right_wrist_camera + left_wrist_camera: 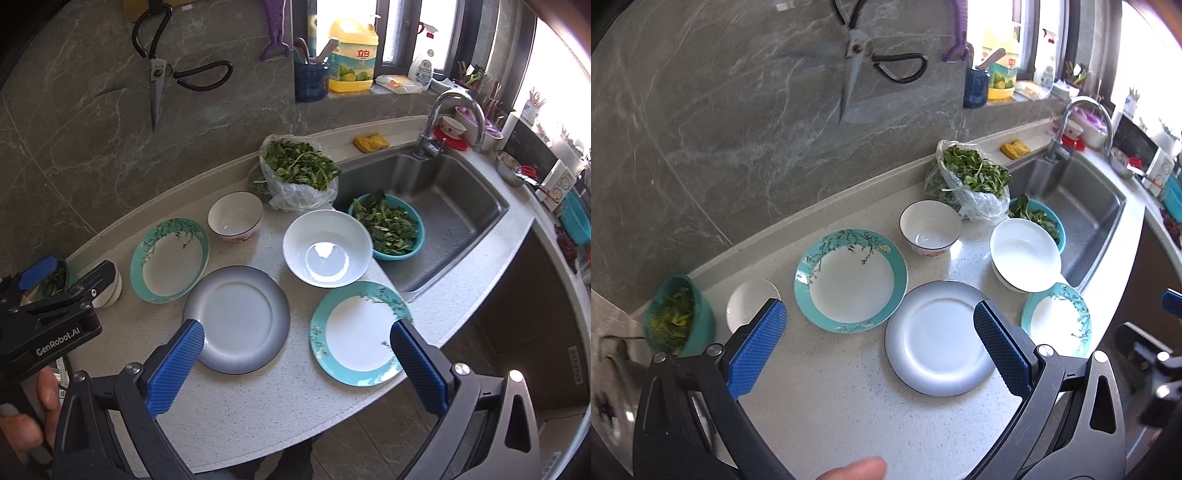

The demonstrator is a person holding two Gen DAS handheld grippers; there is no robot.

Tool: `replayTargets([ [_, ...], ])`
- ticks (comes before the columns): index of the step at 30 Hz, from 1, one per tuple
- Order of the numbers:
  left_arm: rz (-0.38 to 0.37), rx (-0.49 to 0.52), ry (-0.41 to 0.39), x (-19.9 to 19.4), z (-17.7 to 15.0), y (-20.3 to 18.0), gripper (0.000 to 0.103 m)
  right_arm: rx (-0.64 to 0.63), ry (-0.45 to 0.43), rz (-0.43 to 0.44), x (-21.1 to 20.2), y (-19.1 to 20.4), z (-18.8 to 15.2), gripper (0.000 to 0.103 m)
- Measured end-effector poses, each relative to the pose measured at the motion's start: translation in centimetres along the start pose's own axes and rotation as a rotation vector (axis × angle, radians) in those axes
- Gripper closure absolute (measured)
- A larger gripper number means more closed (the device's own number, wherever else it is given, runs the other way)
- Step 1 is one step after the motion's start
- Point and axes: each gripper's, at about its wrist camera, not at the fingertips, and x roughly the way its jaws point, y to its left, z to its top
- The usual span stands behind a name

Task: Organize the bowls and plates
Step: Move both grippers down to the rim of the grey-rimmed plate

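Observation:
On the countertop lie a grey-rimmed plate [938,338] [236,319], a teal floral plate [849,278] [170,258] left of it and a second teal floral plate [1058,319] [360,332] at the right near the edge. A dark-rimmed bowl [930,227] [235,218] stands behind, a large white bowl [1025,254] [327,247] by the sink, and a small white bowl [750,302] [110,288] at the left. My left gripper [879,321] hovers open over the plates. My right gripper [295,336] hovers open between the grey plate and the right teal plate. Both are empty.
A bag of greens [967,177] [295,173] lies by the wall. A teal basket of greens [388,225] sits at the sink's [443,206] edge, another [677,314] at the far left. Scissors [157,70] hang on the wall. The counter edge curves close on the right.

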Motion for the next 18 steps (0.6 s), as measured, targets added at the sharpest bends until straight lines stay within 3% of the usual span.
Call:
replayTargets([
  [2,-0.025,-0.026,0.017,2.0,-2.3,1.6,0.0,0.006,-0.019,0.037,0.9,-0.3,-1.7,0.0],
  [5,-0.129,-0.088,0.097,5.8,-6.0,4.3,0.0,0.019,-0.071,0.093,2.1,-0.4,-4.1,0.004],
  [8,-0.324,-0.209,0.131,8.7,-9.9,7.2,0.002,0.022,-0.165,0.139,2.9,-0.4,-6.7,0.005],
  [9,-0.425,-0.282,0.129,9.7,-11.5,8.5,0.002,0.032,-0.186,0.142,3.0,-0.5,-7.4,0.005],
  [11,-0.432,-0.282,0.155,11.0,-13.4,8.9,0.002,0.062,-0.22,0.178,3.3,-1.0,-8.8,0.005],
  [14,-0.416,-0.127,0.103,11.5,-15.7,7.9,0.0,0.109,-0.226,0.224,4.2,-1.7,-10.1,0.005],
  [16,-0.442,-0.111,0.107,11.6,-16.8,7.4,0.0,0.118,-0.203,0.266,5.0,-2.2,-10.6,0.009],
  [18,-0.453,-0.142,0.168,12.4,-17.5,6.8,0.0,0.117,-0.184,0.315,5.9,-2.5,-10.6,0.011],
])
